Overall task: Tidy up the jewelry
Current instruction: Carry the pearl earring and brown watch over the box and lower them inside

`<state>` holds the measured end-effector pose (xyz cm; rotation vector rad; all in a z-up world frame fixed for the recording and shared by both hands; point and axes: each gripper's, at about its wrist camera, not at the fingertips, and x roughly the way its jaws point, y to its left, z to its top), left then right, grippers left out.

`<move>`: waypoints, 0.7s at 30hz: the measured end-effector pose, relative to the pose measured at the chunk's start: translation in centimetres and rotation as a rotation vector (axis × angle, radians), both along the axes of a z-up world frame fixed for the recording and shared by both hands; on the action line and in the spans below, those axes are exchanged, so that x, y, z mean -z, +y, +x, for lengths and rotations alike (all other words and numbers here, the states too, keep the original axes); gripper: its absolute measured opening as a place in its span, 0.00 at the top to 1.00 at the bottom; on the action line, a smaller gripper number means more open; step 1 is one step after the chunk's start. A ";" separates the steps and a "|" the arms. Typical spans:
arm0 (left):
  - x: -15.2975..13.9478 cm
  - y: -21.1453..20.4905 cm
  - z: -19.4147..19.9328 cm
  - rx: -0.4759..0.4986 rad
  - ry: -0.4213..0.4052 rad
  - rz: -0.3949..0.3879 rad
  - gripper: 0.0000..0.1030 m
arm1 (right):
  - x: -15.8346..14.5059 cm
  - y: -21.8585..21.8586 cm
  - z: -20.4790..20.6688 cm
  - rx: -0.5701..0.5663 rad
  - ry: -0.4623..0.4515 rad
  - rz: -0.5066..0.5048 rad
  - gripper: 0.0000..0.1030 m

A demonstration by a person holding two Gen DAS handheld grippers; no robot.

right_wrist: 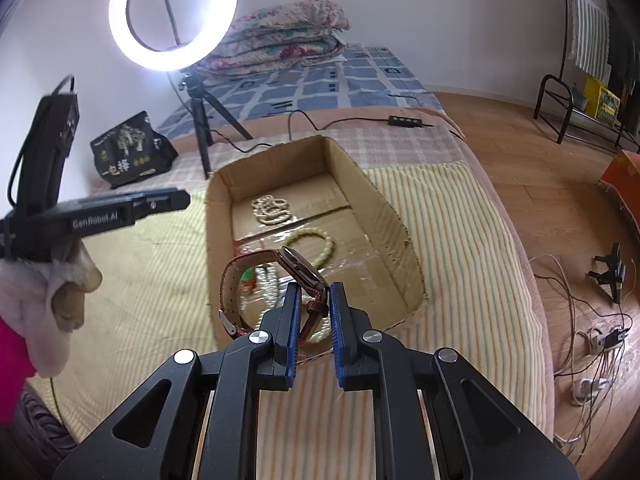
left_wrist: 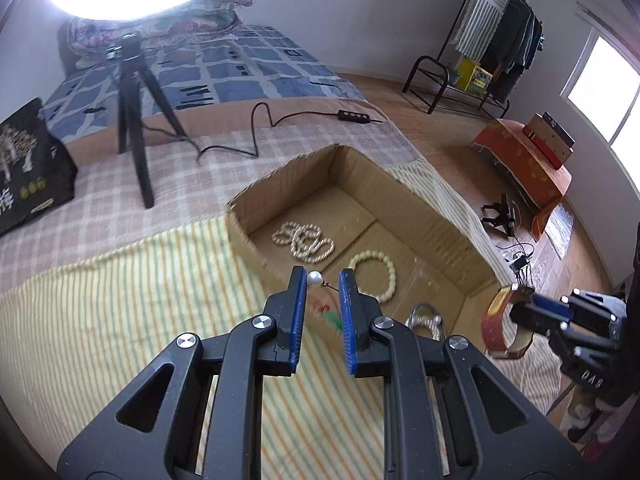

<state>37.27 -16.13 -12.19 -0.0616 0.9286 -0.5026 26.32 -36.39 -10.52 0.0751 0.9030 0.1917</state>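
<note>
A cardboard box (left_wrist: pixel 432 216) (right_wrist: pixel 384 216) lies on the striped bedspread. Inside are a pearl necklace (left_wrist: pixel 304 242) (right_wrist: pixel 270 208) and a cream bead bracelet (left_wrist: pixel 376 276) (right_wrist: pixel 320 242). My left gripper (left_wrist: pixel 323 280) hovers over the box's near wall, jaws parted, with a pearl piece (left_wrist: pixel 314 279) on a thin wire between the tips and a blurred red-green item below. Whether it grips the piece is unclear. My right gripper (right_wrist: pixel 314 294) is shut on the strap of a brown wristwatch (right_wrist: pixel 298 268) (left_wrist: pixel 504 320), held above the box's near end.
A ring light on a black tripod (left_wrist: pixel 136 120) (right_wrist: pixel 172 16) stands behind the box with its cable and remote (left_wrist: pixel 352 115). A black bag (left_wrist: pixel 28 168) (right_wrist: pixel 132 148) lies at the left. The bed edge drops to a wooden floor (right_wrist: pixel 540 168) on the right.
</note>
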 end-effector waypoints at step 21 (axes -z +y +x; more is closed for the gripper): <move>1.6 -6.9 6.7 0.031 0.028 0.020 0.85 | 2.7 -2.2 3.3 0.031 0.051 -0.021 0.88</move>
